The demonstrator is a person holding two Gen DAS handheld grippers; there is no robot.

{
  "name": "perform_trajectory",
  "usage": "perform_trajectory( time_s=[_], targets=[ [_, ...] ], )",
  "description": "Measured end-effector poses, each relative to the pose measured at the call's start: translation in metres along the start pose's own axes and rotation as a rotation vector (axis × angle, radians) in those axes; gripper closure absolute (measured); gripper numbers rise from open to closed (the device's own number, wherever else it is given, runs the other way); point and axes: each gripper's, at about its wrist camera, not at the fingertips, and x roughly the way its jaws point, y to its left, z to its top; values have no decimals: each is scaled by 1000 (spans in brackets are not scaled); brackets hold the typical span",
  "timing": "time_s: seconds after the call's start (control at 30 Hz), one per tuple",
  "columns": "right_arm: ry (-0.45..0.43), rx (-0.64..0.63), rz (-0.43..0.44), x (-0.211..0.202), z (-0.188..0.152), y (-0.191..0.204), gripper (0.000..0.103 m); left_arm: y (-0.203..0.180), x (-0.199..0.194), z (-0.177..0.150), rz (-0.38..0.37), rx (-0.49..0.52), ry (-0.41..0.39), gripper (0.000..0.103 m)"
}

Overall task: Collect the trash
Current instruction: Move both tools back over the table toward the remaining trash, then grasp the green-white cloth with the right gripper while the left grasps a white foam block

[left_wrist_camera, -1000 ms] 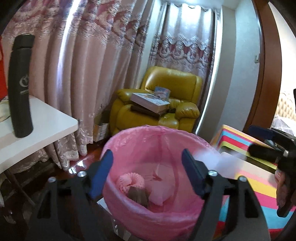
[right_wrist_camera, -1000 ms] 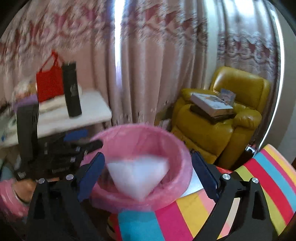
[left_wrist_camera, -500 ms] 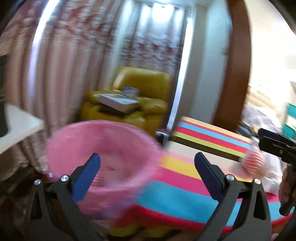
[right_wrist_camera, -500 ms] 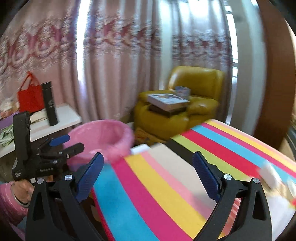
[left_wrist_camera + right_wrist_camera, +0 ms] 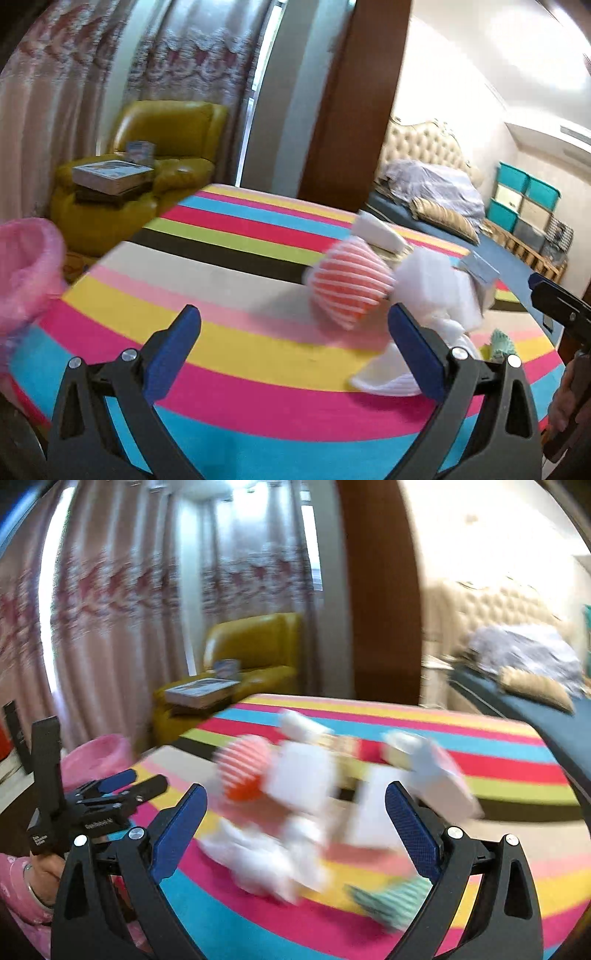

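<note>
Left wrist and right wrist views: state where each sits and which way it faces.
Left wrist: on the left tongs, open, facing the striped table; the other hand shows at right.
Right wrist: on the right tongs, open, facing the trash pile; a pink sleeve shows.
Shared: orange striped wrapper, yellow armchair, pink bin.

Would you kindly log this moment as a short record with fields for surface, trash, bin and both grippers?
surface: striped table
trash: orange-striped wrapper, white tissues, green-striped wrapper, all lying on the table
bin: pink-lined bin, beside the table's left edge
left gripper: open, empty
right gripper: open, empty, over the pile
</note>
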Motion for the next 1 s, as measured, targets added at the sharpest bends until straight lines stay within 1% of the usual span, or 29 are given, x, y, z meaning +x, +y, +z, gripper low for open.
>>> perform_trajectory(
  time_s=[0.07, 0.13, 0.17, 0.23, 0.27, 0.33, 0.4, 0.53, 0.6, 0.67, 0.73, 0.83, 0.93, 1.0],
  targets=[
    [10, 42, -54, -6, -10, -26, 12, -12, 12, -6, 2, 20, 20, 5],
    [21, 73, -88, -8, -17, -43, 12, -17, 15, -8, 36, 58, -3, 5],
    [31, 95, -99, -9, -22, -51, 12, -19, 17, -8, 38, 66, -2, 5],
    [61, 127, -122, -8, -32, -64, 12, -18, 23, -8, 35, 68, 26, 5],
    [72, 132, -127, -8, -37, -66, 12, -16, 29, -8, 21, 52, 61, 5],
    [113, 148, -137, -4, -48, -70, 12, -7, 34, -3, 6, 25, 91, 5],
    [145, 158, -139, 3, -52, -68, 13, -4, 37, -3, 4, 5, 104, 6],
    [192, 182, -147, 12, -62, -69, 18, -11, 35, -6, 12, 52, 91, 6],
    [203, 192, -149, 13, -62, -69, 21, -12, 36, -6, 3, 60, 99, 6],
    [218, 198, -153, 16, -60, -67, 22, -12, 38, -5, -1, 48, 102, 6],
    [236, 204, -155, 21, -59, -66, 26, -10, 38, -5, -6, 41, 104, 6],
    [260, 188, -168, 27, -56, -62, 29, -11, 38, -6, -9, 48, 105, 6],
    [281, 181, -166, 31, -56, -60, 35, -12, 39, -6, -11, 47, 105, 6],
    [290, 189, -153, 32, -58, -61, 41, -11, 39, -6, -12, 43, 105, 6]
  ],
)
